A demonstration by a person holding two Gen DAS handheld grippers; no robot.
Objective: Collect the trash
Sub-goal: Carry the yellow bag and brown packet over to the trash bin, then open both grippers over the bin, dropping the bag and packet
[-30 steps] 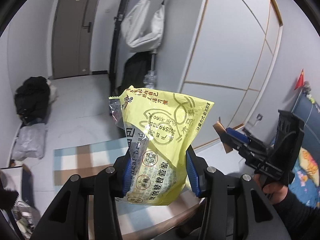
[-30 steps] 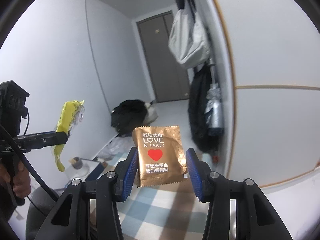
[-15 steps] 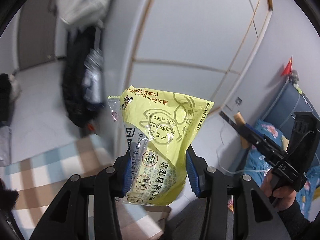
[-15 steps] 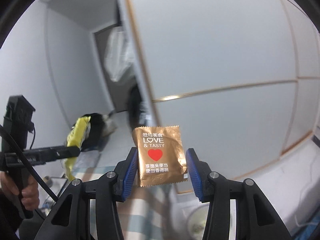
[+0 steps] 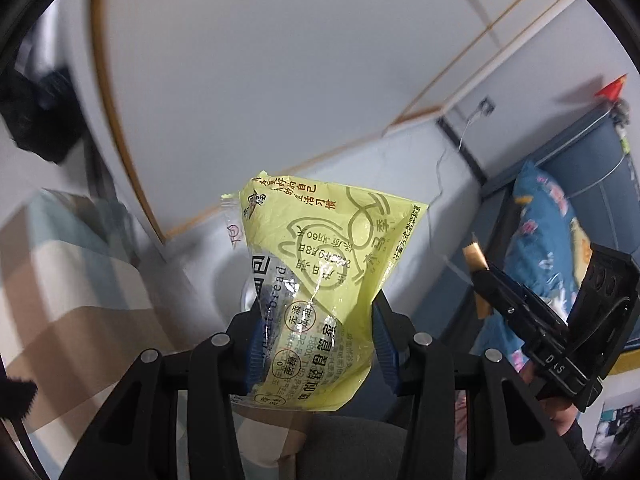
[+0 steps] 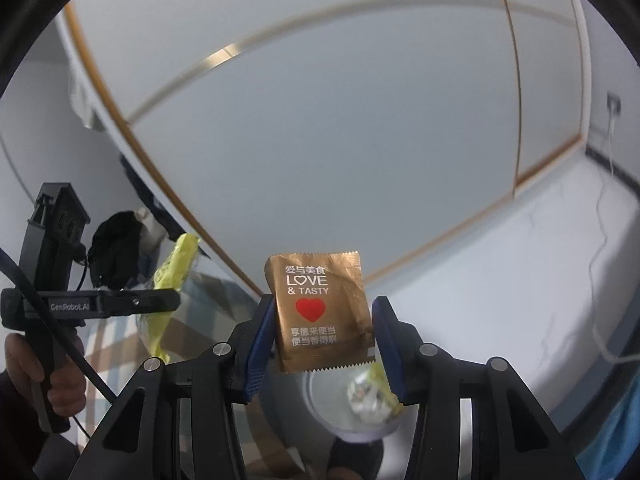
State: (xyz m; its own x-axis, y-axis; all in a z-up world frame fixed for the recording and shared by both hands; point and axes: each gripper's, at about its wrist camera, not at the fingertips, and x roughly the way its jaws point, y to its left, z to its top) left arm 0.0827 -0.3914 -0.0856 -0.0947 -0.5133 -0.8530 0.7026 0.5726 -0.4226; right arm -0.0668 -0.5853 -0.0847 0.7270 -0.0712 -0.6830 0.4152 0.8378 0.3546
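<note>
My left gripper (image 5: 316,332) is shut on a yellow bread wrapper (image 5: 320,272) with clear panels, held up in the air. My right gripper (image 6: 320,344) is shut on a small gold sachet (image 6: 320,308) with a red heart. The right gripper also shows at the right of the left wrist view (image 5: 480,276), the sachet (image 5: 474,256) edge-on. The left gripper (image 6: 168,300) shows at the left of the right wrist view with the yellow wrapper (image 6: 176,272). A white round bin (image 6: 352,404) with trash inside sits on the floor just below the right gripper.
A large white wardrobe with gold trim (image 6: 320,120) fills the background. A checked rug (image 5: 60,280) lies on the floor at left. A bed with blue bedding (image 5: 552,232) is at right. A wall socket with a white cable (image 6: 612,108) is at far right.
Both grippers have swung to the right, away from the door and hanging bags, toward the wardrobe and bed. The white bin has come into view below the right gripper. Both still hold their trash.
</note>
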